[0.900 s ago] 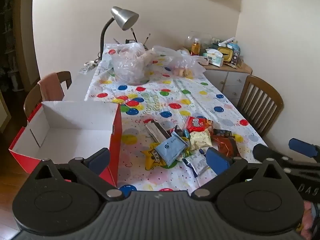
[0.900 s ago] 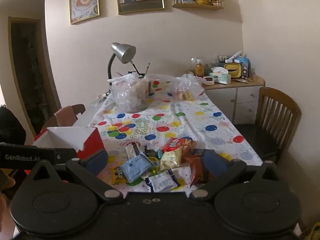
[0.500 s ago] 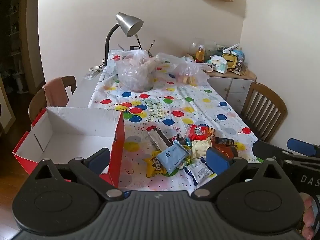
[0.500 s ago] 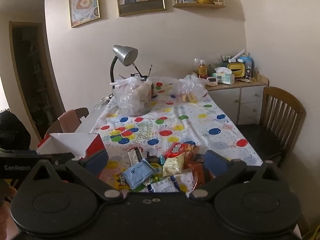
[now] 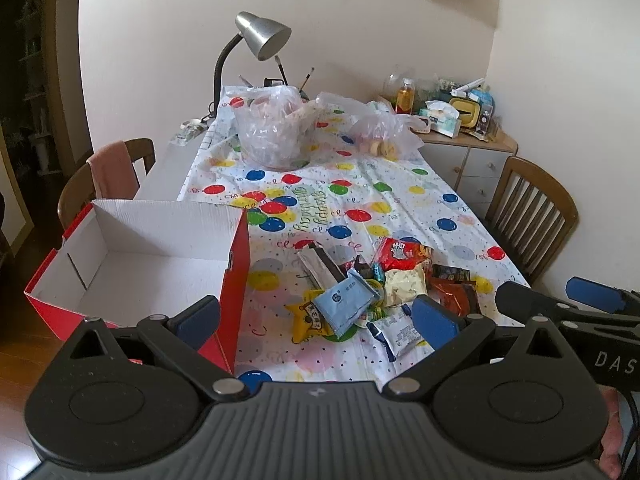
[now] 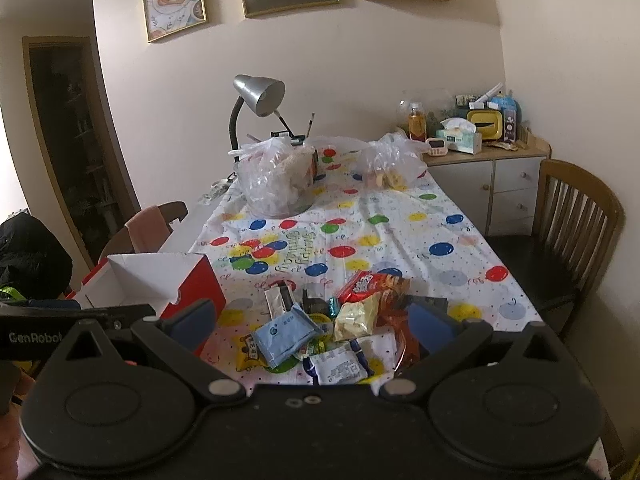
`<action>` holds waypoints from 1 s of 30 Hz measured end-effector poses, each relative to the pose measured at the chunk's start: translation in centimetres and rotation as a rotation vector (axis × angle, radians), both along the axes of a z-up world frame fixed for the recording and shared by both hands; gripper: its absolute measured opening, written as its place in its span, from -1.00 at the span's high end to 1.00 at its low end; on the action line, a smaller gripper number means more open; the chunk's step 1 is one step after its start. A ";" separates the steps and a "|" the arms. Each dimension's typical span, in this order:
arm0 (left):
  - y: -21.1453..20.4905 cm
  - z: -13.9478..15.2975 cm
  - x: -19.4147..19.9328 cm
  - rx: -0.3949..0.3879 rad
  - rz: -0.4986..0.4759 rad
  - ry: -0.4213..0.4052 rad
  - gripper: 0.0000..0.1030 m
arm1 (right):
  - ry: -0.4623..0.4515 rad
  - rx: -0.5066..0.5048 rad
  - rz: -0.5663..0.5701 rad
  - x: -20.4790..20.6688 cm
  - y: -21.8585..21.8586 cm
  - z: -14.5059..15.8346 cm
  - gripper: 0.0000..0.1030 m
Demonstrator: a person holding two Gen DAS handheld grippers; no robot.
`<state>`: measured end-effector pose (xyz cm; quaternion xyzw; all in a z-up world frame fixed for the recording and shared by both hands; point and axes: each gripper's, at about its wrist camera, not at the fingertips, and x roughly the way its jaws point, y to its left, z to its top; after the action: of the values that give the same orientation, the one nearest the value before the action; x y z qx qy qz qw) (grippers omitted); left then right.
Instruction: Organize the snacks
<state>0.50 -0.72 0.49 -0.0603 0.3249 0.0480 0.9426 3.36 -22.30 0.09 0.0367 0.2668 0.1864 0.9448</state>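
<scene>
Left wrist view looks down the desk (image 5: 400,184), which is spread with a white cloth printed in coloured balloons. The left claw (image 5: 316,316) is spread wide with nothing between its blue fingertips (image 5: 434,316), and it hangs above the near end of the desk. Just beyond it lies a loose heap of snacks: a pale blue packet (image 5: 346,302) resting on a yellow packet (image 5: 308,316), a red bag (image 5: 402,254) farther back, a cream bag (image 5: 404,284) beside it, a silver wrapper (image 5: 318,268) to the left, and a white-and-blue packet (image 5: 394,334) nearest the camera. Left of the heap stands a red box (image 5: 236,280) with a white inside, open at the top and holding nothing that shows. At the right edge of this view the right claw (image 5: 560,298) reaches in from the side, its blue-tipped fingers apart.

Right wrist view shows the same heap from a little to the right, the pale blue packet (image 6: 286,332) and the red bag (image 6: 372,282) plain among the rest, with the red box (image 6: 196,284) to the left. The right claw (image 6: 316,320) is spread open and holds nothing. Farther up the desk sit two clear plastic bags (image 6: 276,188) and a silver lamp (image 6: 258,92), and a wooden chair (image 6: 576,216) stands to the right
</scene>
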 end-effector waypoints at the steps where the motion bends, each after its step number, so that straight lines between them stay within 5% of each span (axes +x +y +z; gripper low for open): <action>1: 0.0 0.0 0.0 0.000 -0.001 -0.001 -0.99 | 0.001 0.000 -0.002 0.0 0.0 0.0 -1.00; 30: 0.2 0.4 0.2 -0.005 -0.001 -0.003 -0.99 | -0.010 -0.019 -0.030 -0.4 0.5 0.3 -1.00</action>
<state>0.66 -0.56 0.89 -0.0624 0.3235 0.0467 0.9430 2.96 -21.80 0.34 0.0306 0.2631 0.1698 0.9492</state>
